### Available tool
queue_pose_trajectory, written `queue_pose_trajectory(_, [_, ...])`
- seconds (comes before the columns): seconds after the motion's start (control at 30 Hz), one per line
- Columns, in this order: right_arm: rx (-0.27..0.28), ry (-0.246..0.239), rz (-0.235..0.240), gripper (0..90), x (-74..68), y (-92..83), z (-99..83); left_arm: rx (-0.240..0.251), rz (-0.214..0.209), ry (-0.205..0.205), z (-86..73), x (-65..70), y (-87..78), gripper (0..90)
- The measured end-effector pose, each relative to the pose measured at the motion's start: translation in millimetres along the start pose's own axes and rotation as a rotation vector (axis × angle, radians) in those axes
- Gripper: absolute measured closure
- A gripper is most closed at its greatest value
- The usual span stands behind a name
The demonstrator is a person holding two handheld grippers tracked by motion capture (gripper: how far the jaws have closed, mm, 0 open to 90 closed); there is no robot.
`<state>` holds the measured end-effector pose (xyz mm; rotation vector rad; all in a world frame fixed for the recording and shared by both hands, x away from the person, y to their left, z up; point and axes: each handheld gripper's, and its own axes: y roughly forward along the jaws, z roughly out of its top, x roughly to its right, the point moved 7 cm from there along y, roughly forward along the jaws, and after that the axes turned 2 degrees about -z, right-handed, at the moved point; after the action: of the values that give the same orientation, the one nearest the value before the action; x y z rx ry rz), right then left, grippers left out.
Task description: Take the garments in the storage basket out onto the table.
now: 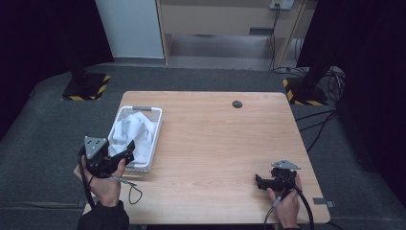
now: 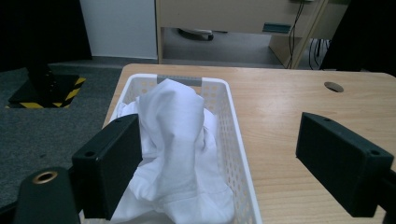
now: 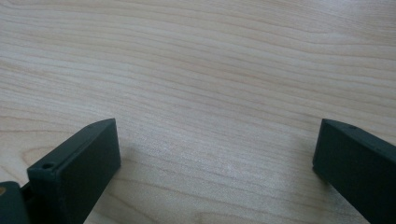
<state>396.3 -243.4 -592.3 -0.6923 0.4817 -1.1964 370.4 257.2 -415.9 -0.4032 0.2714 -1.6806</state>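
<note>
Wooden desk [image 1: 215, 143] — bare across middle and right. White perforated basket [image 1: 154, 139] stands at desk's left edge, long side along it, grey handle at far end. Crumpled white cloth [image 1: 134, 132] heaped inside basket, rising above rim. Left gripper [image 1: 128, 147] held at basket's near end, jaws spread wide — one beside cloth over basket, other over bare wood outside basket wall. Right gripper [image 1: 258, 181] low near desk's near right corner, jaws spread, nothing between them.
</note>
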Motion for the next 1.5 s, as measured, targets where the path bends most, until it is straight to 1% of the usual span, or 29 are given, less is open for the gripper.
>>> queue_pose_trajectory(0.33, [0.0,0.0,0.0,0.7,0.0,0.0,0.0,-0.011,0.017,0.0,12.0,-7.8,13.8,13.5])
queue_pose_trajectory(0.57, [0.0,0.0,0.0,0.7,0.0,0.0,0.0,-0.023,0.024,0.006,16.8,-7.8,24.7,13.6])
queue_pose_trajectory(0.77, [0.0,0.0,0.0,0.7,0.0,0.0,0.0,-0.037,0.038,0.003,17.2,-10.4,34.7,13.6])
queue_pose_trajectory(0.97, [0.0,0.0,0.0,0.7,0.0,0.0,0.0,-0.044,0.04,-0.007,17.2,-13.6,43.5,14.0])
queue_pose_trajectory(1.0, [0.0,0.0,0.0,0.7,0.0,0.0,0.0,-0.046,0.042,-0.014,17.1,-14.6,45.5,14.1])
queue_pose_trajectory(1.17, [0.0,0.0,0.0,0.7,0.0,0.0,0.0,-0.054,0.037,-0.026,16.7,-16.2,53.2,14.2])
queue_pose_trajectory(1.3, [0.0,0.0,0.0,0.7,0.0,0.0,0.0,-0.059,0.037,-0.027,15.9,-17.0,58.8,14.3])
queue_pose_trajectory(1.5, [0.0,0.0,0.0,0.7,0.0,0.0,0.0,-0.068,0.049,-0.029,13.1,-20.4,65.5,14.7])
